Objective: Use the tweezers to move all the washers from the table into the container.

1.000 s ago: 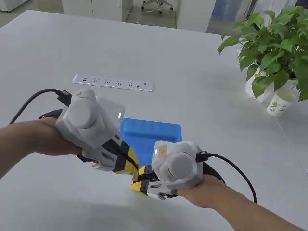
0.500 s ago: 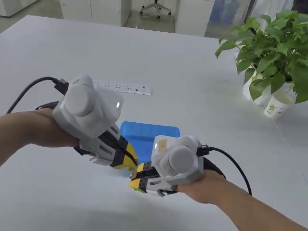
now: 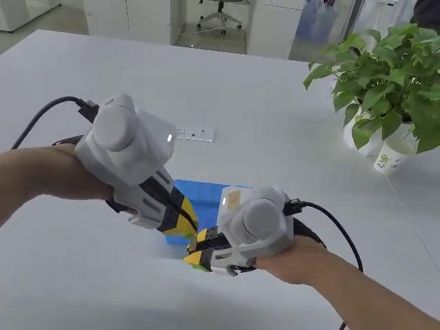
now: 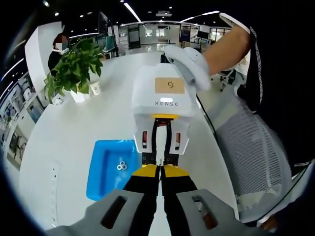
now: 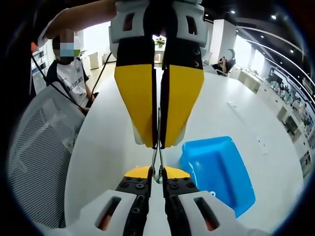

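A: Where do we find the tweezers?

B: We see the tweezers [image 5: 157,156] as a thin metal strip running between our two claws, which point tip to tip over the bench [image 3: 289,130].

A: And how do the claws stand?

B: We read the left claw [image 5: 157,142] as clenched on the tweezers, its yellow tips pressed together with only a slit between them. The right claw [image 5: 156,173] is clenched on the tweezers' other end.

A: Where is the container?

B: The blue container [image 4: 101,182] sits on the bench just beside the claws. In the left gripper view we make out small washers [image 4: 120,166] lying together inside it, near its middle.

A: What else do we see?

B: A white power strip [image 3: 196,134] lies beyond the container, and a leafy plant [image 3: 385,75] stands far right, well apart.
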`<state>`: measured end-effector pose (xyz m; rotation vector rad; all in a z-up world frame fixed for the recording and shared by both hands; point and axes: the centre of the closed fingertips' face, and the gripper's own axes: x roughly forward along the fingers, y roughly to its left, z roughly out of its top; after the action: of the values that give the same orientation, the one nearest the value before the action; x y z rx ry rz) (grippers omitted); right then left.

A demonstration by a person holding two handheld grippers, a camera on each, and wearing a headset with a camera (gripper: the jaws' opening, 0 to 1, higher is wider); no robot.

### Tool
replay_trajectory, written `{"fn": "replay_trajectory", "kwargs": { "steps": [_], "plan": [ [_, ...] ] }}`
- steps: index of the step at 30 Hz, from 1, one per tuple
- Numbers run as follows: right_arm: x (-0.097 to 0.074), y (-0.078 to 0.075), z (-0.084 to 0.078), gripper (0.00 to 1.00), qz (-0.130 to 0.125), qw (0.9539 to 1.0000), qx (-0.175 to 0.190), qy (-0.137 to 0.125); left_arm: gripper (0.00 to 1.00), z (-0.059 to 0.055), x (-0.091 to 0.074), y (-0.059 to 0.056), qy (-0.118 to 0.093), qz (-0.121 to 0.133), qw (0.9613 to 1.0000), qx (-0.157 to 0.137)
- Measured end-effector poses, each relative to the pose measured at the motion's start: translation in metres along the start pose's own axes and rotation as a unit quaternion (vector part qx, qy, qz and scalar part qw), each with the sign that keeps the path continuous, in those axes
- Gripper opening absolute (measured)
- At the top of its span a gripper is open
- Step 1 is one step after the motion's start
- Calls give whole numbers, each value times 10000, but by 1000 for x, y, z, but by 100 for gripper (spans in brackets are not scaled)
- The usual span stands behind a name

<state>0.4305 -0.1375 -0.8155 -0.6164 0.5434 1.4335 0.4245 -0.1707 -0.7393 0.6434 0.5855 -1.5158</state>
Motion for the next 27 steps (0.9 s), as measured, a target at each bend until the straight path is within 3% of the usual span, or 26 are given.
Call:
{"fn": "replay_trajectory", "kwargs": {
  "steps": [14,27],
  "plan": [
    [-13,-23,9,10,-76,10000,-17,1,5,14,-8,21,-2,39,10000,91],
    [-18,-46,9,10,-131,9999,-88,42,5,20,-10,41,-52,173,9997,144]
  ]
}}
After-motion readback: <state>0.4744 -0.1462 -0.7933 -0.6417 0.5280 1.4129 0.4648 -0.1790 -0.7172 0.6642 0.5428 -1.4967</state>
